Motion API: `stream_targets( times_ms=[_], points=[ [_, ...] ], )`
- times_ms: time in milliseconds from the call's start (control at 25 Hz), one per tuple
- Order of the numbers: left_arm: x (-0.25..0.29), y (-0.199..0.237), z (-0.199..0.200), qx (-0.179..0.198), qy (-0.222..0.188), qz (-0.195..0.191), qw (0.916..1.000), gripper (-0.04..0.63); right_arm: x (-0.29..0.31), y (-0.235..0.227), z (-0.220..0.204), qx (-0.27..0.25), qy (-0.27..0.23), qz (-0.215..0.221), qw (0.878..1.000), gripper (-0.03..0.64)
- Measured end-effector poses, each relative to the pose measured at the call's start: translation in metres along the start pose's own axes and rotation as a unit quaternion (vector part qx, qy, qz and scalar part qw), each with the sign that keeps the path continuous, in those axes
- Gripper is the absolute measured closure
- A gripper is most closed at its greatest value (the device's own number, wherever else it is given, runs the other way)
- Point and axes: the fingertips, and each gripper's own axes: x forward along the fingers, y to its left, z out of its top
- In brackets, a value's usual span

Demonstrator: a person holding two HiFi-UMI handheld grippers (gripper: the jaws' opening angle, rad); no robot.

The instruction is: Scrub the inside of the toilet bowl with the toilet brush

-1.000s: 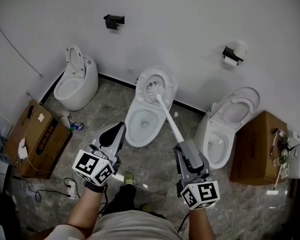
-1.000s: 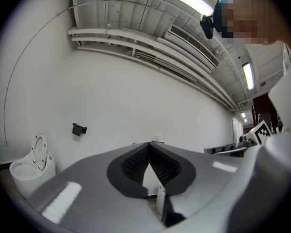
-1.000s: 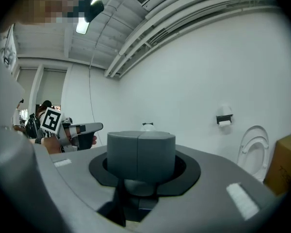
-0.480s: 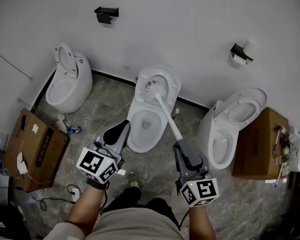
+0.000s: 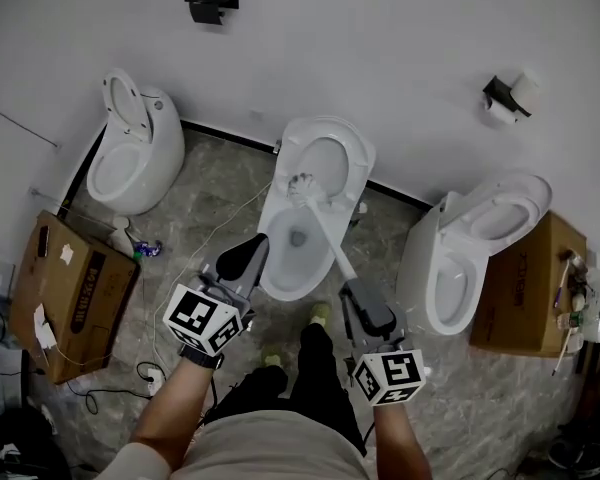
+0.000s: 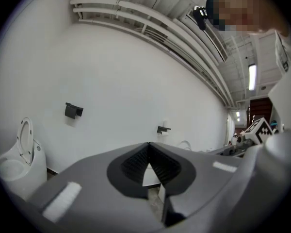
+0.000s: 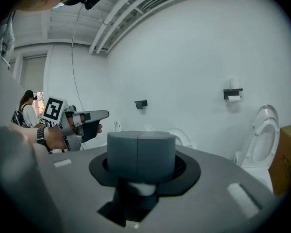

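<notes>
The middle white toilet (image 5: 280, 268) stands open with its lid up against the wall. A toilet brush with a long white handle (image 5: 330, 233) slants from my right gripper up to the left. Its bristle head (image 5: 300, 183) sits at the back rim of the bowl, just under the raised lid. My right gripper (image 5: 352, 290) is shut on the lower end of the handle, and a bit of white handle (image 7: 136, 188) shows under its closed jaws. My left gripper (image 5: 255, 243) hovers over the bowl's front left rim, shut and empty, jaw tips (image 6: 149, 149) touching.
Two more open toilets flank the middle one, at the left (image 5: 130, 153) and at the right (image 5: 470, 258). Cardboard boxes sit at the far left (image 5: 65, 293) and far right (image 5: 530, 288). A paper holder (image 5: 505, 96) hangs on the wall. Cables (image 5: 150, 373) lie on the marble floor.
The person has stepped closer to the middle toilet. The brush head has slid down from the raised lid toward the bowl's back rim. Both grippers stay shut.
</notes>
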Motion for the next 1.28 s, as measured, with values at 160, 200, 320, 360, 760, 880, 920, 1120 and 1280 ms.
stream_targets(
  times_ms=[160, 200, 320, 360, 760, 880, 920, 1120, 1280],
  points=[
    [0.021, 0.016, -0.02, -0.008, 0.007, 0.005, 0.9999, 0.589, 0.034, -0.012, -0.015, 0.003, 0.02, 0.008, 1.0, 0.453],
    [0.027, 0.02, -0.024, -0.009, 0.009, 0.006, 0.9999, 0.589, 0.044, -0.016, -0.019, 0.003, 0.026, 0.011, 1.0, 0.453],
    [0.045, 0.028, -0.034, -0.009, 0.014, 0.002, 0.9999, 0.589, 0.07, -0.03, -0.033, 0.001, 0.049, 0.019, 0.999, 0.453],
    [0.052, 0.031, -0.037, -0.01, 0.015, -0.001, 0.9998, 0.589, 0.079, -0.037, -0.037, 0.0, 0.056, 0.022, 0.998, 0.451],
    [0.119, 0.082, -0.065, -0.023, 0.037, 0.048, 0.9979, 0.589, 0.161, -0.096, -0.074, -0.015, 0.137, 0.071, 0.988, 0.452],
    [0.133, 0.089, -0.078, -0.029, 0.037, 0.056, 0.9974, 0.589, 0.178, -0.11, -0.086, -0.03, 0.155, 0.076, 0.984, 0.452],
    [0.135, 0.093, -0.083, -0.029, 0.036, 0.057, 0.9973, 0.589, 0.182, -0.112, -0.091, -0.034, 0.159, 0.075, 0.984, 0.453],
    [0.137, 0.108, -0.131, -0.036, 0.053, 0.057, 0.9964, 0.589, 0.2, -0.111, -0.135, -0.034, 0.174, 0.07, 0.982, 0.452],
    [0.133, 0.121, -0.185, -0.043, 0.062, 0.06, 0.9953, 0.589, 0.213, -0.106, -0.202, -0.013, 0.185, 0.054, 0.981, 0.453]
  ],
)
